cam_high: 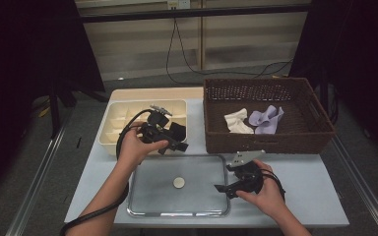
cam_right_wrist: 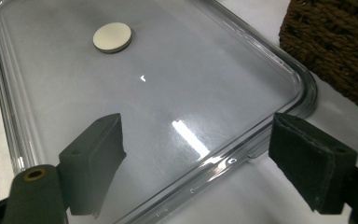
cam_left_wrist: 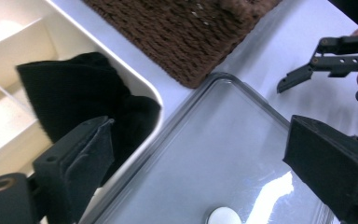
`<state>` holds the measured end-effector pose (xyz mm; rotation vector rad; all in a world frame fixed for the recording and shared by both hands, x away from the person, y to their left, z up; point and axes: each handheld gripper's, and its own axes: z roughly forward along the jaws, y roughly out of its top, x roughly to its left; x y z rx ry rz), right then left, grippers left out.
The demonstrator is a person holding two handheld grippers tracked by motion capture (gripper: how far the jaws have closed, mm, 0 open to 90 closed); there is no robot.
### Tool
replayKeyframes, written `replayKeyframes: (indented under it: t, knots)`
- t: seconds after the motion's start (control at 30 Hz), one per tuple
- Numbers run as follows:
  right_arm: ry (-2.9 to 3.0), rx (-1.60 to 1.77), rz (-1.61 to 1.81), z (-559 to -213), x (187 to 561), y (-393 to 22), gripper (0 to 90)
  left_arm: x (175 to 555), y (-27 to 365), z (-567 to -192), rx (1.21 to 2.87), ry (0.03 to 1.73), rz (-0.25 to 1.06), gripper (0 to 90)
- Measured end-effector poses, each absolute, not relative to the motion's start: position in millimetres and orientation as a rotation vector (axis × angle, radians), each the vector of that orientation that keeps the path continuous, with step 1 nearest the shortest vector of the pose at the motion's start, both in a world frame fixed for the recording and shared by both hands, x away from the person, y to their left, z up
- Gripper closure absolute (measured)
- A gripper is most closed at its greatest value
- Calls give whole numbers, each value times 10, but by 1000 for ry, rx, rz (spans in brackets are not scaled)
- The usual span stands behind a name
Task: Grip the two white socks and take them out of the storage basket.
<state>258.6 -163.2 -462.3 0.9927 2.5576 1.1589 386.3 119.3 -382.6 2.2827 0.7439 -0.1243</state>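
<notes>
Both tools apart and empty: left tool (cam_left_wrist: 196,154) beside black cloth (cam_left_wrist: 74,98), right tool (cam_right_wrist: 205,158) over clear tray (cam_right_wrist: 158,84).

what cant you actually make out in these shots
- black cloth in the cream divided box: left gripper view, its lower part hidden behind the left gripper; what garment it is, unclear.
- white cloth and lilac cloth in the wicker basket: high view, too small to identify.

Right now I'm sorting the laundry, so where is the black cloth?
In the high view the black cloth lies in the front right compartment of the cream divided tray, left of the brown basket, just beyond the left claw.
</notes>
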Motion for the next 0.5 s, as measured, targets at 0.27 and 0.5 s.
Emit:
replayKeyframes:
  t: [0.27, 0.5]
  knots:
    - [2563, 1003, 1165, -4609, 2604, -1679, 151, 3669, 1142, -3860, 2244, 684, -150, 42]
    - [2553, 1006, 1183, -4568, 2620, -1719, 133, 3527, 1130, -3930, 2254, 616, -168, 38]
